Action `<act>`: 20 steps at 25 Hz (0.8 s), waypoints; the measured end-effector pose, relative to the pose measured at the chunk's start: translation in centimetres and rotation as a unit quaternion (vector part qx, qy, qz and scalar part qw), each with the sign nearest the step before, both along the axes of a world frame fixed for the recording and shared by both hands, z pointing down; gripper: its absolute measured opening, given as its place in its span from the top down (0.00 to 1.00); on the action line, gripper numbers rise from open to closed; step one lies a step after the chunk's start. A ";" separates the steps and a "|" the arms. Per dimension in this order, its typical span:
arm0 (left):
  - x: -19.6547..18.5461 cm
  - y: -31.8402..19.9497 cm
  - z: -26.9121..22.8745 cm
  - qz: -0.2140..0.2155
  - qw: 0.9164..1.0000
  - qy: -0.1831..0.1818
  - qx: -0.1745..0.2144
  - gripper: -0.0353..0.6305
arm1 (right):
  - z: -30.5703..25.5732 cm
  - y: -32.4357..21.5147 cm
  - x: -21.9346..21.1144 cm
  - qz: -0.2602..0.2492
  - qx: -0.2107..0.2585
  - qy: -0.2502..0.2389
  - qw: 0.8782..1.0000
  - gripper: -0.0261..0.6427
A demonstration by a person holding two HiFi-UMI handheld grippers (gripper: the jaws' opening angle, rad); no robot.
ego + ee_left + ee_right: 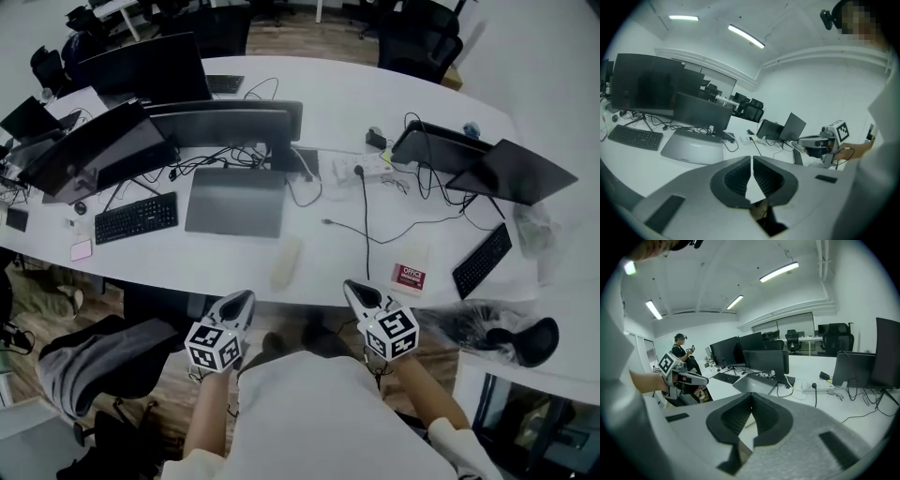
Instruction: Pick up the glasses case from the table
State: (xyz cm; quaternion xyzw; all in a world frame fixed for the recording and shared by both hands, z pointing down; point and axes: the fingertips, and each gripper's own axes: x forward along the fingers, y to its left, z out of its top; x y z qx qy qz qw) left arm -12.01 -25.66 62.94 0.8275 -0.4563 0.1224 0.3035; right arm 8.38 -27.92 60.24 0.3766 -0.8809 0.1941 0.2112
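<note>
The glasses case (286,262) is a pale, cream, elongated case lying on the white table (328,112) near its front edge, just in front of a grey laptop. Both grippers hover short of the table edge, on my side of it, with the case between and beyond them. My left gripper (243,300) is below and left of the case, its jaws shut and empty (752,160). My right gripper (352,288) is below and right of the case, jaws also shut with nothing in them (751,397). Neither touches the case.
A closed grey laptop (234,202), black keyboards (136,217) (483,260), several monitors (225,127) and loose cables (366,225) crowd the table. A red card (409,276) lies right of the case. A chair with a grey jacket (94,370) stands at the left.
</note>
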 end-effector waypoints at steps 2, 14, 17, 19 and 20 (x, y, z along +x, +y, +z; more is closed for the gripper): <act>0.8 -0.9 0.8 -0.007 1.000 -0.006 -0.006 0.93 | 0.8 -0.9 0.5 -0.013 -0.008 0.000 1.000 0.96; 5.1 -5.4 7.9 -0.007 0.996 -0.055 -0.064 0.93 | 7.2 -4.4 2.6 -0.077 -0.066 -0.005 0.995 0.96; 6.0 -6.2 10.3 -0.007 0.994 -0.066 -0.087 0.93 | 8.5 -5.2 2.7 -0.095 -0.075 -0.005 0.993 0.96; 6.4 -6.9 12.1 -0.009 0.992 -0.074 -0.099 0.93 | 9.3 -5.9 2.6 -0.106 -0.076 -0.003 0.991 0.96; 6.5 -7.2 13.0 -0.008 0.991 -0.078 -0.106 0.93 | 9.7 -6.3 2.6 -0.110 -0.077 -0.003 0.991 0.96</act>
